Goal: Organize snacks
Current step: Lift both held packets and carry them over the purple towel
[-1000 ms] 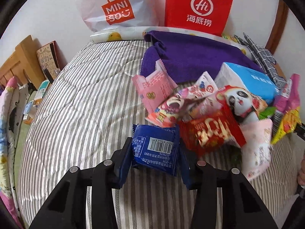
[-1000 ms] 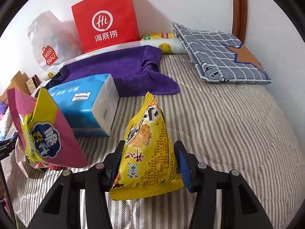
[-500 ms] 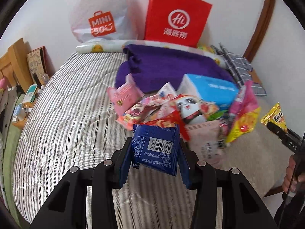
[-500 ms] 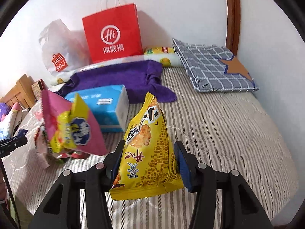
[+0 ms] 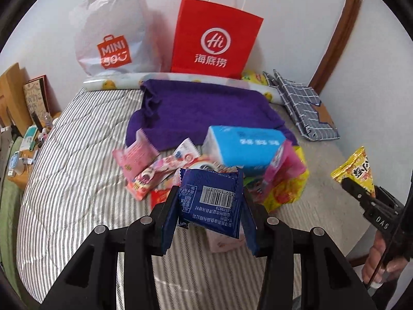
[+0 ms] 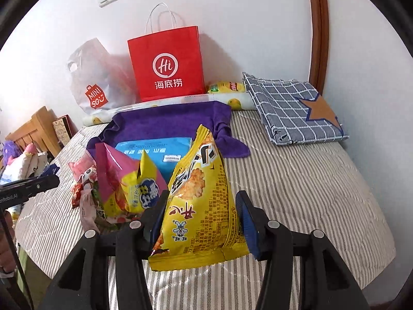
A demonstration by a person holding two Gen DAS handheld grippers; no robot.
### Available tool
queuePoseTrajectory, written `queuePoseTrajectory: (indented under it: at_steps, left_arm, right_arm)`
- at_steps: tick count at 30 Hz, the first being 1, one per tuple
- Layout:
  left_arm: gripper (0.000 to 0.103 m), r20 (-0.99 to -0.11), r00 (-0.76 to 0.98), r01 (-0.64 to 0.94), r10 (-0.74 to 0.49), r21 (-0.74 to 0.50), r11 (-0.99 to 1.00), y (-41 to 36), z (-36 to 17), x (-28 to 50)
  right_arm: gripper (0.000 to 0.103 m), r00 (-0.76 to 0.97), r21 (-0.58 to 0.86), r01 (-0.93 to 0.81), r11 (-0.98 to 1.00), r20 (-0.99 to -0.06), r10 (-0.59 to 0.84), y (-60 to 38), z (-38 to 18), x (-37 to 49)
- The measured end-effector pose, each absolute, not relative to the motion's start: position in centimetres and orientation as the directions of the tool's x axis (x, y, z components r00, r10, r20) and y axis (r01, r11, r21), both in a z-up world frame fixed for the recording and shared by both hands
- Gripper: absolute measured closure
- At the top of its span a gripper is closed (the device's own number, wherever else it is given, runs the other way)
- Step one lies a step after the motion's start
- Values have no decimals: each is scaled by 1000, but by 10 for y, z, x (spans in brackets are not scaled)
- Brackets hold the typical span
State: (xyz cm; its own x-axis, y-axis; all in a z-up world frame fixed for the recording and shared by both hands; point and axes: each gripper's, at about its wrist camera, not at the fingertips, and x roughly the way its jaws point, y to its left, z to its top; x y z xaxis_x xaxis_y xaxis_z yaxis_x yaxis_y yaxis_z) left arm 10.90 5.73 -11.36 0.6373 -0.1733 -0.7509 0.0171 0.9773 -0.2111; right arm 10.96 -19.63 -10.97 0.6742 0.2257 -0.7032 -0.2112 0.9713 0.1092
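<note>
Above a grey-striped bed (image 5: pixel 77 170), the left tool (image 5: pixel 209 215) pinches a dark blue foil snack packet (image 5: pixel 210 202), with a heap of bright snack wrappers (image 5: pixel 160 170) at 12 o'clock beyond it. At 3 o'clock, the right tool (image 6: pixel 200 219) grips a yellow plastic rice-cracker bag (image 6: pixel 200 206), clear of the bed.

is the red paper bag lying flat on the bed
No, the red paper bag stands upright against the wall behind the purple towel, its handles pointing up.
</note>
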Motion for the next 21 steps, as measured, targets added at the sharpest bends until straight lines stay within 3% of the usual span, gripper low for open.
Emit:
queuePoseTrajectory:
  at_steps: [21]
  left_arm:
    - [59,-719,660,58,-217,-238,969,41,-60,189]
  right_arm:
    - [54,706,109,-266,958,-654,271,-165,-57,184]
